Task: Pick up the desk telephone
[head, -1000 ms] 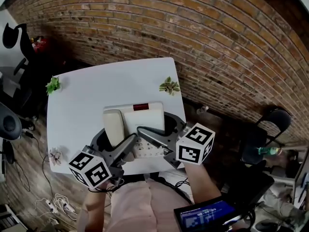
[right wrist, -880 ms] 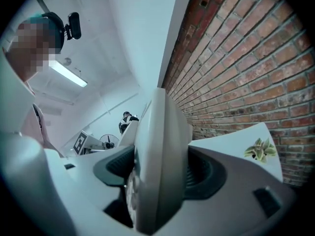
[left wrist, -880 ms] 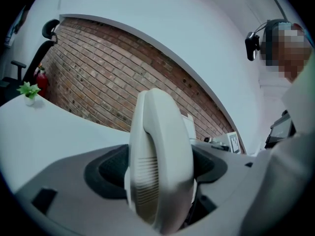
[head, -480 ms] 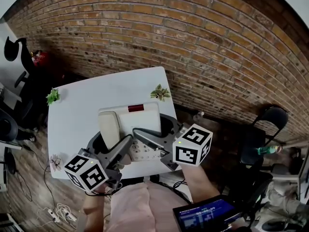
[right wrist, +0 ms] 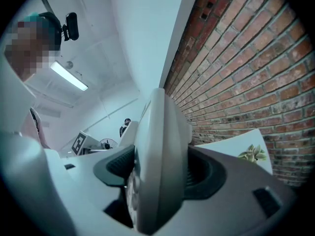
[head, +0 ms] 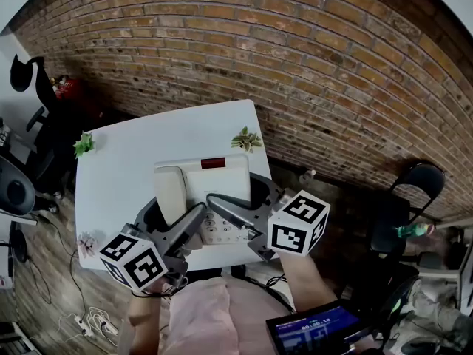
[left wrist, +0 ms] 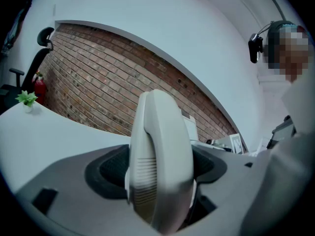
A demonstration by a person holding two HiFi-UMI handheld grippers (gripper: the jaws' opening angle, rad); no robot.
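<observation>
The beige desk telephone [head: 214, 183], handset [head: 171, 192] on its left side, hangs a little above the white table [head: 133, 150]. My left gripper [head: 171, 219] is shut on the phone's left edge by the handset, one finger over the top and one underneath. My right gripper [head: 247, 198] is shut on the phone's right edge in the same way. In the left gripper view the handset end [left wrist: 160, 166] fills the gap between the dark pads [left wrist: 110, 168]. The right gripper view shows the phone's side [right wrist: 157, 166] clamped between the pads [right wrist: 202, 173].
Small green plants stand at the table's far left corner [head: 83, 144], far right corner [head: 246, 139] and near left edge [head: 87, 242]. A brick wall [head: 310, 58] runs behind the table. A black chair [head: 414, 191] stands at the right; cables [head: 81, 320] lie on the floor.
Both grippers have risen a little with the telephone clamped between them; over the last half second they hold nearly still.
</observation>
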